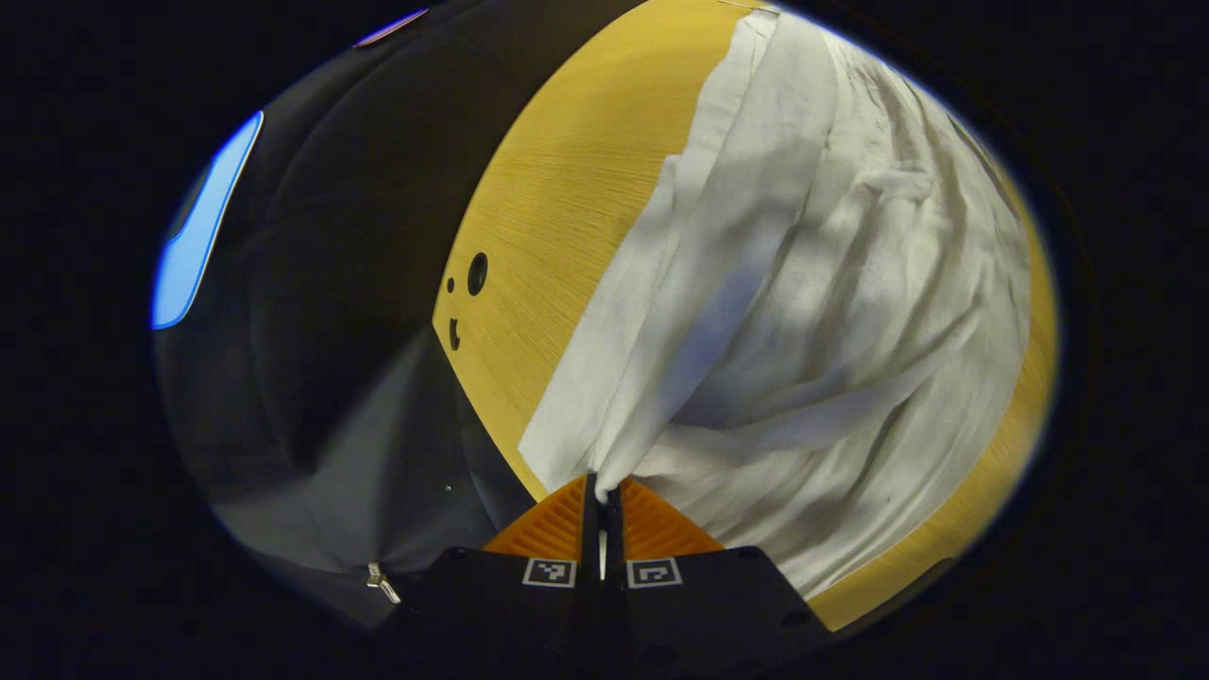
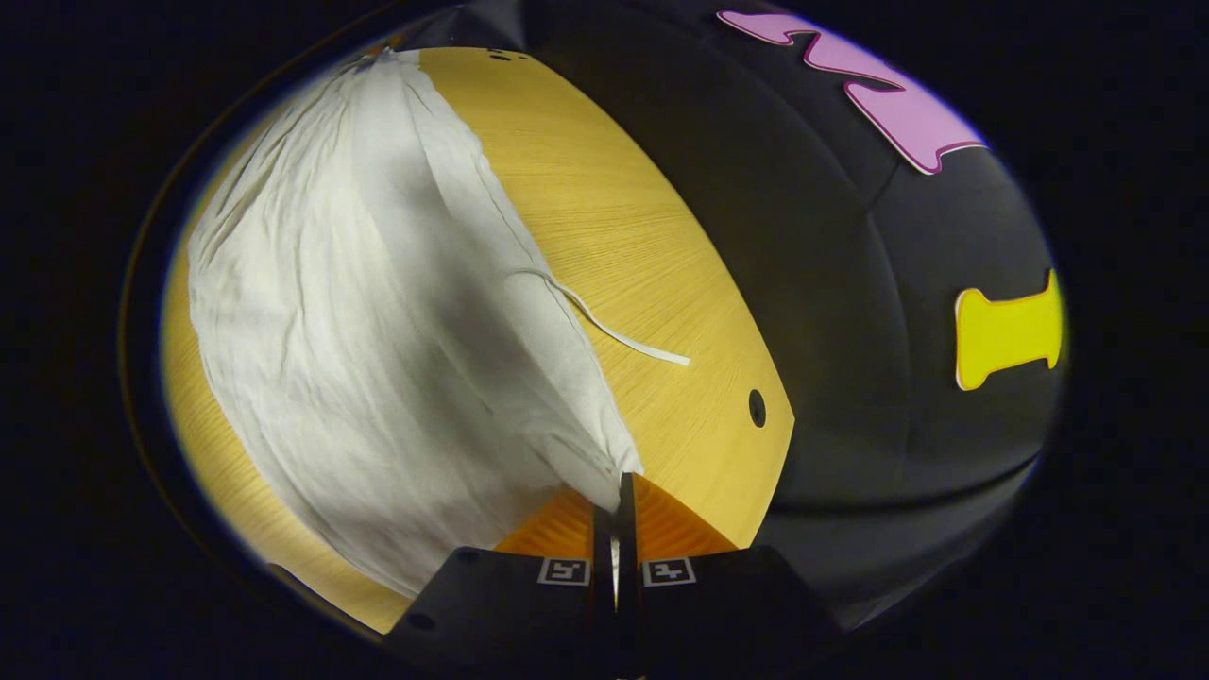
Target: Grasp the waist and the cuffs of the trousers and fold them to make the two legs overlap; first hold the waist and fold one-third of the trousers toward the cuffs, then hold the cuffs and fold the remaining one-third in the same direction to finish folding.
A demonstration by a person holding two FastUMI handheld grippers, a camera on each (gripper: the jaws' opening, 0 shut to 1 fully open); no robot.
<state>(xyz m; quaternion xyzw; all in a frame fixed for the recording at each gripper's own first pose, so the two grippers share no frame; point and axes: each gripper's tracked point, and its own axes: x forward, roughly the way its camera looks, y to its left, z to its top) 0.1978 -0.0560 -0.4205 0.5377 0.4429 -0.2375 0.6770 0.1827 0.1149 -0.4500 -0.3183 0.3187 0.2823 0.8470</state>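
Note:
White trousers (image 1: 812,283) lie spread and wrinkled over a yellow wooden table (image 1: 567,189). In the left gripper view my left gripper (image 1: 602,486) is shut on a corner of the fabric, which rises in taut folds from its tips. In the right gripper view my right gripper (image 2: 619,484) is shut on another corner of the trousers (image 2: 378,312), lifted off the table (image 2: 642,246). A white drawstring (image 2: 614,332) trails from the cloth's edge across the wood. Which end is waist or cuff I cannot tell for the left corner.
The table has small round holes near its edges (image 1: 477,273) (image 2: 757,407). Beyond the table edge hangs the black booth wall (image 2: 897,283). A dark garment with a zipper pull (image 1: 383,583) is close on the left of the left gripper view.

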